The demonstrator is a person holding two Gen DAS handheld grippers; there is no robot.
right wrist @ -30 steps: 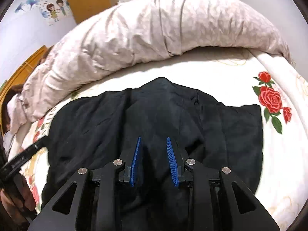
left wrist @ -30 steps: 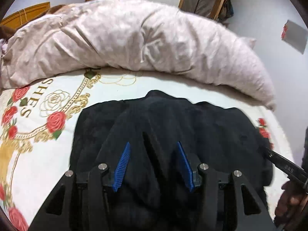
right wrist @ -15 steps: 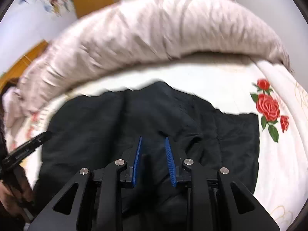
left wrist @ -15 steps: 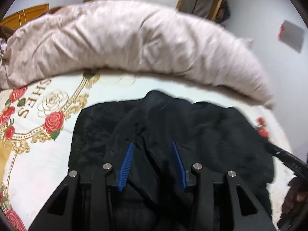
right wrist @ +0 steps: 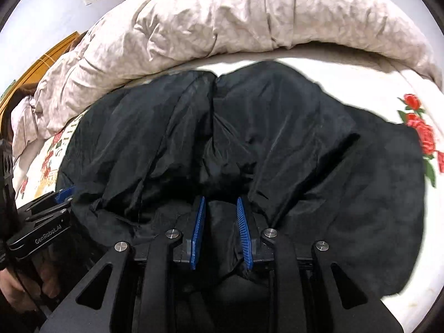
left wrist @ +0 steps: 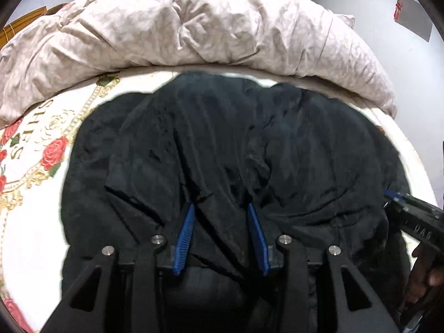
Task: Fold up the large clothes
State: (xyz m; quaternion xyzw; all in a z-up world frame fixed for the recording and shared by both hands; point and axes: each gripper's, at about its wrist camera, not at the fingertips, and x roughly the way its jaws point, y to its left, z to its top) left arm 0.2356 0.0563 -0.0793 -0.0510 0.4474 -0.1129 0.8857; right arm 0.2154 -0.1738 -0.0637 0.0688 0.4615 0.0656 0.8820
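Note:
A large black garment (left wrist: 227,144) lies on the bed, its near part lifted and bunched; it also shows in the right wrist view (right wrist: 277,138). My left gripper (left wrist: 220,208) has its blue pads closed on a thick fold of the black cloth. My right gripper (right wrist: 220,201) is likewise shut on a fold of the garment's near edge. Each gripper shows at the edge of the other's view: the right one (left wrist: 416,219) at the garment's right side, the left one (right wrist: 47,213) at its left side.
A rumpled beige duvet (left wrist: 194,25) is heaped along the far side of the bed. The white sheet with red roses (left wrist: 52,152) surrounds the garment. Wooden furniture (right wrist: 36,61) and white walls stand behind.
Both grippers have carried the garment's near edge forward toward the duvet. The black cloth now reaches further up the bed and is more bunched. Both stay shut on it.

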